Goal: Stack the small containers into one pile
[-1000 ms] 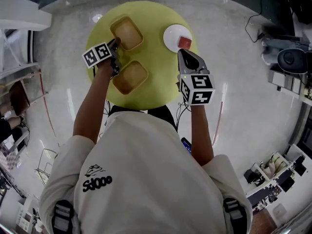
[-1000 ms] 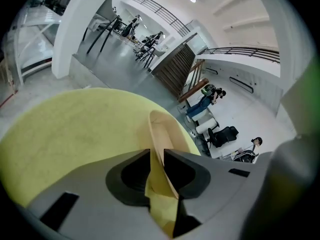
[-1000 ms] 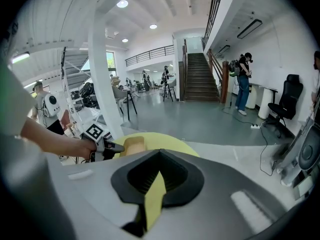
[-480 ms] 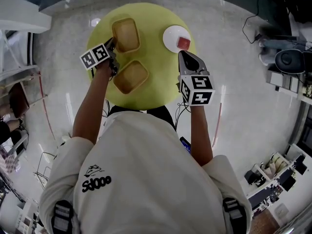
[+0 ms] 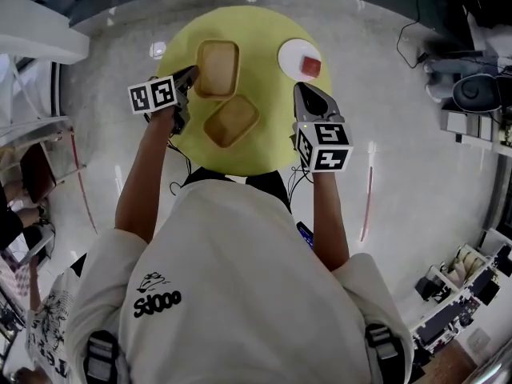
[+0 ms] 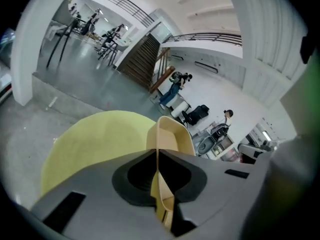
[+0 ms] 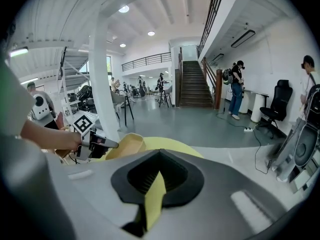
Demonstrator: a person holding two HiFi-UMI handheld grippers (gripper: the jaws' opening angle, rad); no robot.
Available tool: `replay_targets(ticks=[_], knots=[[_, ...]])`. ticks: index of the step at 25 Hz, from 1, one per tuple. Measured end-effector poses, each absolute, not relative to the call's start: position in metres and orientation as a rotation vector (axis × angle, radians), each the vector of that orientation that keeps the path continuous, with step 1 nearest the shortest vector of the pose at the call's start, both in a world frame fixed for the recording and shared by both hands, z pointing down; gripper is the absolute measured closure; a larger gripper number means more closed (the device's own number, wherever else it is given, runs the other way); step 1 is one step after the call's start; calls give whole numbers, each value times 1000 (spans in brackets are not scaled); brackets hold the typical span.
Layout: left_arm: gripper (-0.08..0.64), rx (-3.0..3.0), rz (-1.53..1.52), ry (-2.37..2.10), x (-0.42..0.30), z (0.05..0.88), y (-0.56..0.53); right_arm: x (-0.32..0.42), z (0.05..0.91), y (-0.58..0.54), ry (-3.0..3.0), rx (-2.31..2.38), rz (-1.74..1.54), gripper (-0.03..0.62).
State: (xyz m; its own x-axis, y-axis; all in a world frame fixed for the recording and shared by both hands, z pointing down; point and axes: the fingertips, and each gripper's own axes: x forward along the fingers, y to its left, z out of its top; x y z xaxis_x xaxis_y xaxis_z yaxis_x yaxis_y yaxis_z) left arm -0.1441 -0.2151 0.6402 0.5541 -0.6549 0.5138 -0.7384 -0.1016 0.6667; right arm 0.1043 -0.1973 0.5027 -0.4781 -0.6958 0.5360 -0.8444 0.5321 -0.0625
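Observation:
Two small tan containers are on a round yellow table. My left gripper is shut on the left wall of the far container. In the left gripper view the jaws clamp that thin wall, and the container stretches away from them. In the right gripper view this container hangs tilted above the table. The second container lies just in front of it on the table. My right gripper hovers shut and empty at the table's right side; in its own view the jaw tips meet.
A white plate with a red piece on it stands at the table's far right, just beyond the right gripper. Around the table is pale polished floor. Desks and equipment stand far right.
The container in the left gripper has turned and come nearer to the one lying on the table. The right gripper has stayed in place.

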Motion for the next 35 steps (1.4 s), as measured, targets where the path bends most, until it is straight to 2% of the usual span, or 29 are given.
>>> replay_targets(ticks=[13, 35], knots=[[538, 2025, 573, -685, -70, 649, -127, 105, 502, -147, -2283, 1367, 462, 581], [537, 2065, 972, -764, -56, 683, -120, 140, 496, -108, -2245, 1448, 477, 581]])
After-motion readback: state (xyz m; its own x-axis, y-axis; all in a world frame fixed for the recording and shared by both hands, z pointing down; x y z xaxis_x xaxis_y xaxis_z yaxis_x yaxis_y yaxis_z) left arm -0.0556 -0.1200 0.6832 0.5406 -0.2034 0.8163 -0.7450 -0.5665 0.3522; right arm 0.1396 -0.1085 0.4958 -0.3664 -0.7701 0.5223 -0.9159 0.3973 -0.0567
